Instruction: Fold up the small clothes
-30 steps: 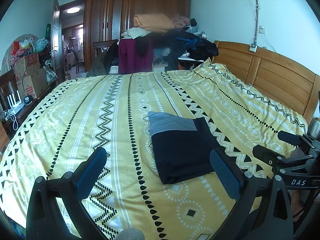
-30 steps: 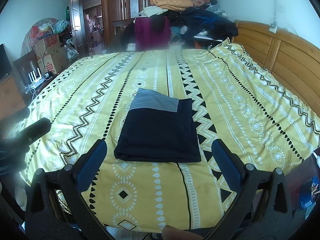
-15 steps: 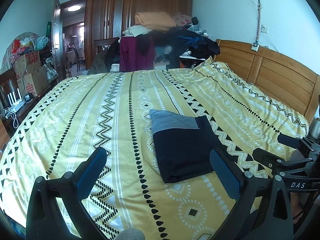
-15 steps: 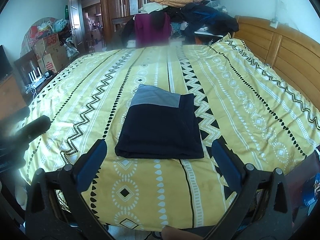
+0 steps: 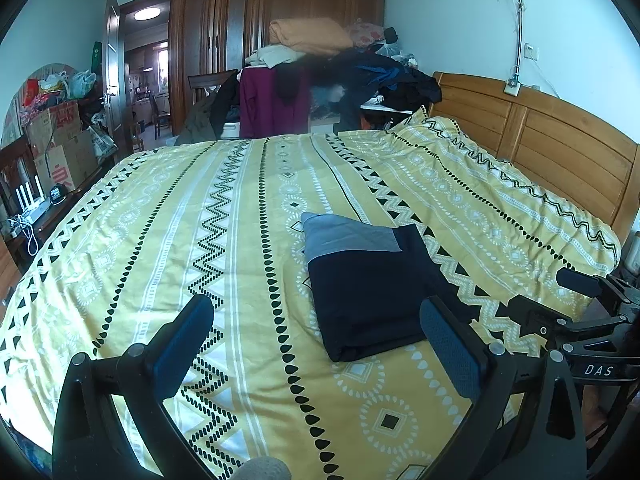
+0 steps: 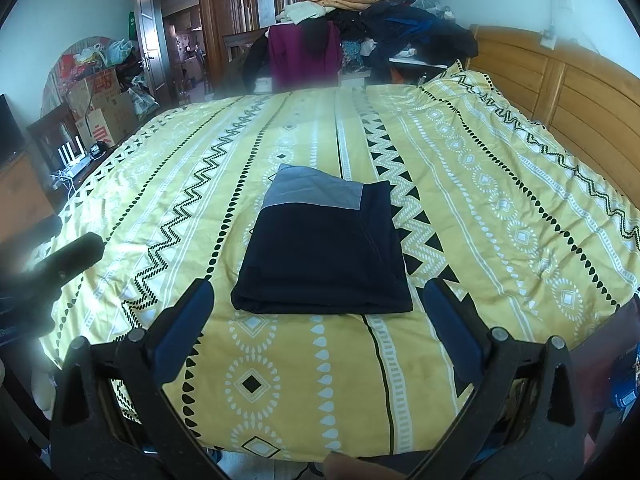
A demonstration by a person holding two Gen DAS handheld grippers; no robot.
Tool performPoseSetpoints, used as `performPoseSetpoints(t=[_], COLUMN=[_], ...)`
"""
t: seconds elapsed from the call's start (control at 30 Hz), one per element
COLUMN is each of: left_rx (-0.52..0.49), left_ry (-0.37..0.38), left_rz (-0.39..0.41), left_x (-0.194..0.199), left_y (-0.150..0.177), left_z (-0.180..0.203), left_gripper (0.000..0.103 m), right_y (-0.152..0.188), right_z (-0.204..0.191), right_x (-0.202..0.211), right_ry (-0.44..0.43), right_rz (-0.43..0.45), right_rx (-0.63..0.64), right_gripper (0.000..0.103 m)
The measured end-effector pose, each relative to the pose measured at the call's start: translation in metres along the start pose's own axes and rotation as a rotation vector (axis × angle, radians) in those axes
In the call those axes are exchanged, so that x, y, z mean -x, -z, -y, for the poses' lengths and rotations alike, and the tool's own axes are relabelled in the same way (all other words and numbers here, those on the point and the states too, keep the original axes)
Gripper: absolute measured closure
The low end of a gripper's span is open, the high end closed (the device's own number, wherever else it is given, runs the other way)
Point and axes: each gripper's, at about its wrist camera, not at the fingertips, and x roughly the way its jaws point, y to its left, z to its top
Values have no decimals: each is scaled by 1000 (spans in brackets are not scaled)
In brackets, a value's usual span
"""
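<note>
A folded dark navy garment with a grey band at its far end lies flat on the yellow patterned bedspread. In the right wrist view the same folded garment sits just beyond my fingers, on the bedspread. My left gripper is open above the bed's near edge, its right fingertip overlapping the garment's near corner in view. My right gripper is open too, with nothing between its blue pads. The right gripper also shows at the right edge of the left wrist view, as black bars.
A wooden headboard runs along the right side. Beyond the bed stand a dark wardrobe, a heap of clothes and a maroon garment. Cardboard boxes and a router sit at the left.
Both grippers have drawn back and tilted slightly, so the garment sits a little lower and nearer in both views. The garment itself has not moved. Both stay open.
</note>
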Motion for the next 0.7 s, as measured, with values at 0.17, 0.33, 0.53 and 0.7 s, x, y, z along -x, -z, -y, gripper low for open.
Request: performPoseSetpoints(t=[0.17, 0.33, 0.53, 0.7], left_rx=[-6, -7, -9, -6], left_ry=[-2, -6, -7, -10], left_rz=[-7, -6, -11, -13], left_x=[-2, -2, -3, -5], left_y=[1, 2, 2, 3], left_z=[4, 5, 5, 4], left_gripper=[0, 0, 0, 0], right_y=[2, 3, 4, 4], right_z=[2, 4, 3, 2], right_x=[-2, -3, -6, -7], right_ry=[2, 3, -3, -4], right_rz=[-8, -8, -22, -25], right_rx=[-7, -9, -10, -9], right_gripper=[0, 0, 0, 0])
